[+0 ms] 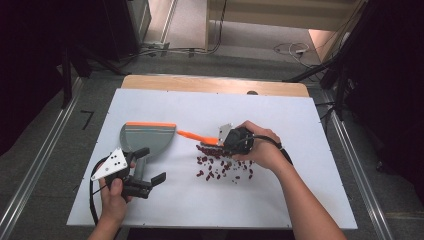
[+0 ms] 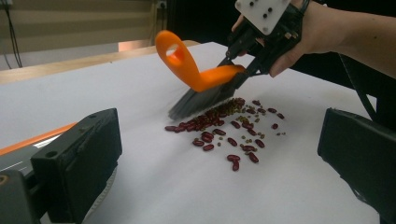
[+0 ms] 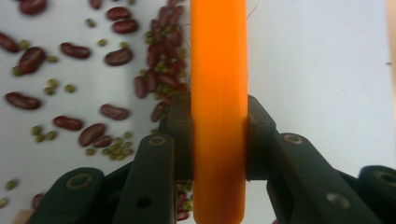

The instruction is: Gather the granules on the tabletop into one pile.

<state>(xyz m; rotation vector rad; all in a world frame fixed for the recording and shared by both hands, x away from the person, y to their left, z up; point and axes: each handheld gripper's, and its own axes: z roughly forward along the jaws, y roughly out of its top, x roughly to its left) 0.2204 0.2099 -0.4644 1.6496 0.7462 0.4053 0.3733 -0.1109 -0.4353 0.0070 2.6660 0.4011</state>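
A pile of red kidney beans (image 1: 220,167) mixed with small green beans lies scattered on the white table top (image 1: 310,200), right of centre. My right gripper (image 1: 226,141) is shut on the orange handle of a hand brush (image 1: 197,136). The brush's grey bristles (image 2: 201,100) rest on the far edge of the beans (image 2: 224,126). In the right gripper view both jaws of my right gripper (image 3: 219,135) press the handle (image 3: 219,70) over the beans (image 3: 116,56). A grey dustpan (image 1: 147,137) with an orange lip lies to the left. My left gripper (image 1: 149,165) stands open beside the pan's handle, nothing between its jaws.
The bare wooden edge of the table (image 1: 210,84) shows at the far side. Metal rails (image 1: 35,170) run along the floor on both sides, dark stands (image 1: 345,75) rise at the back corners, and cables (image 1: 292,49) lie on the floor beyond.
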